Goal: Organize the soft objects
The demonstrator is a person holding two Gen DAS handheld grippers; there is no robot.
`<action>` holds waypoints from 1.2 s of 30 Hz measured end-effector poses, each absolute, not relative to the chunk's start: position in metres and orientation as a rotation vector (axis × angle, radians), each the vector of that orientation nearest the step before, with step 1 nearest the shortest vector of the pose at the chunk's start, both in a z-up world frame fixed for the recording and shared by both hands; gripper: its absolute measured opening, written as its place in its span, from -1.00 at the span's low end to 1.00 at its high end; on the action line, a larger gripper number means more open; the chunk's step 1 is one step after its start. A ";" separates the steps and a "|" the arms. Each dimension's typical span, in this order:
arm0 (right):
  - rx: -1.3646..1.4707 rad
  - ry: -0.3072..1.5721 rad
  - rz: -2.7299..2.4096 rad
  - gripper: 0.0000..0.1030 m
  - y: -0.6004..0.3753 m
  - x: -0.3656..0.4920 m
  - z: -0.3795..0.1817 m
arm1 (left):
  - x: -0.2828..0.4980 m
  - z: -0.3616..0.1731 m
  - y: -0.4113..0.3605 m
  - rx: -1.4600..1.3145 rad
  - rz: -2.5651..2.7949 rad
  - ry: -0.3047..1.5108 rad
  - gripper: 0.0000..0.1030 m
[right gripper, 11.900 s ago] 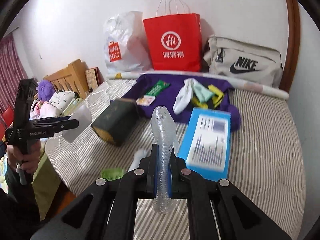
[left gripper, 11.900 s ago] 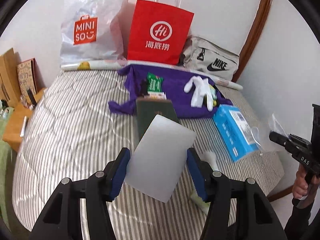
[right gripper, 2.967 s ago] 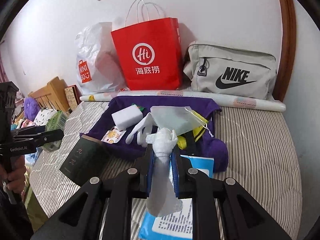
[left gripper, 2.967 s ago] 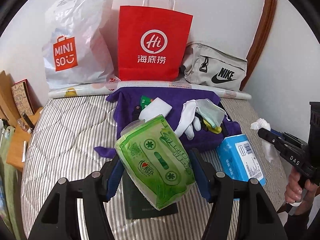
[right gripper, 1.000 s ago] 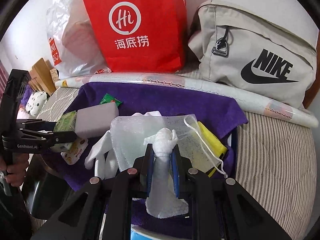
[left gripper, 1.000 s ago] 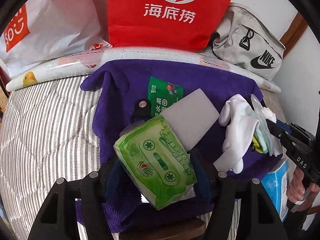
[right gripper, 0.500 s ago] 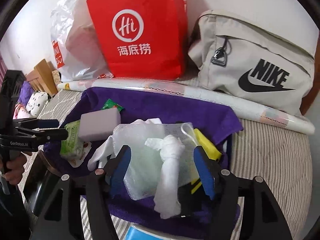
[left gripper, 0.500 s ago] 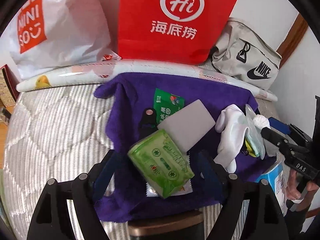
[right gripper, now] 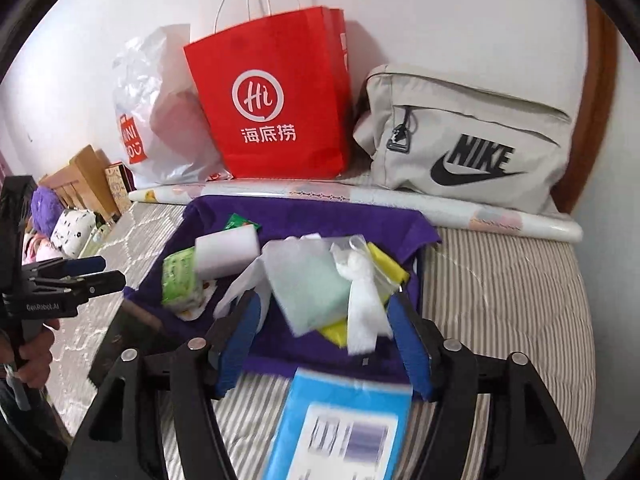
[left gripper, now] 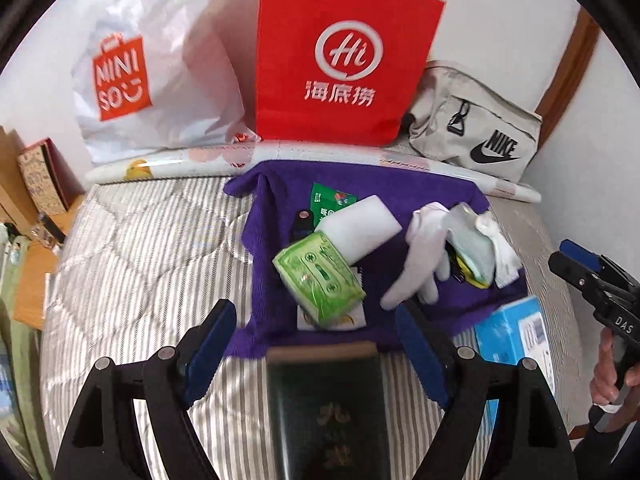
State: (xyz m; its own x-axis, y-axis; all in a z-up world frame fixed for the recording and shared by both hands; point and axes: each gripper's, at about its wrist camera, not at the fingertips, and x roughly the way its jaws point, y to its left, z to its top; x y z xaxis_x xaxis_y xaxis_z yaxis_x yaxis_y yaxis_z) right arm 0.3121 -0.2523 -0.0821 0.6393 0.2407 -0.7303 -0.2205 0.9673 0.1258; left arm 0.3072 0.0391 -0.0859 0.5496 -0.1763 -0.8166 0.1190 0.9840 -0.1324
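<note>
A purple towel [left gripper: 360, 188] [right gripper: 320, 216] lies on the striped bed and carries the soft things. On it lie a green wet-wipe pack [left gripper: 320, 276] [right gripper: 180, 276], a white sponge block [left gripper: 360, 228] [right gripper: 226, 250], a white glove [left gripper: 420, 268], a mesh pouch with pale green cloth [right gripper: 308, 284] and a knotted white tissue [right gripper: 362, 304] [left gripper: 498, 248]. My left gripper [left gripper: 316, 344] is open and empty just in front of the towel. My right gripper [right gripper: 324, 340] is open and empty, back from the tissue.
A dark green box [left gripper: 328, 408] and a blue box [right gripper: 340, 424] [left gripper: 516, 332] lie on the bed in front of the towel. A red paper bag [left gripper: 340, 56], a white Miniso bag [left gripper: 140, 72], a Nike bag [right gripper: 468, 140] and a rolled mat [right gripper: 360, 196] line the wall.
Both grippers have opened: the left let go of the green wipe pack and the right let go of the white tissue, both onto the towel. Both grippers have drawn back toward me.
</note>
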 end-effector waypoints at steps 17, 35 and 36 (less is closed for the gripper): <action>-0.033 0.799 0.160 0.69 -0.238 0.175 -0.050 | 0.164 -0.034 0.009 0.029 -0.121 0.832 0.69; 0.072 0.704 0.148 0.81 -0.250 0.055 -0.034 | 0.049 -0.011 -0.011 0.055 -0.093 0.701 0.69; 0.071 0.701 0.140 0.81 -0.251 0.050 -0.035 | 0.045 -0.011 -0.011 0.056 -0.091 0.696 0.69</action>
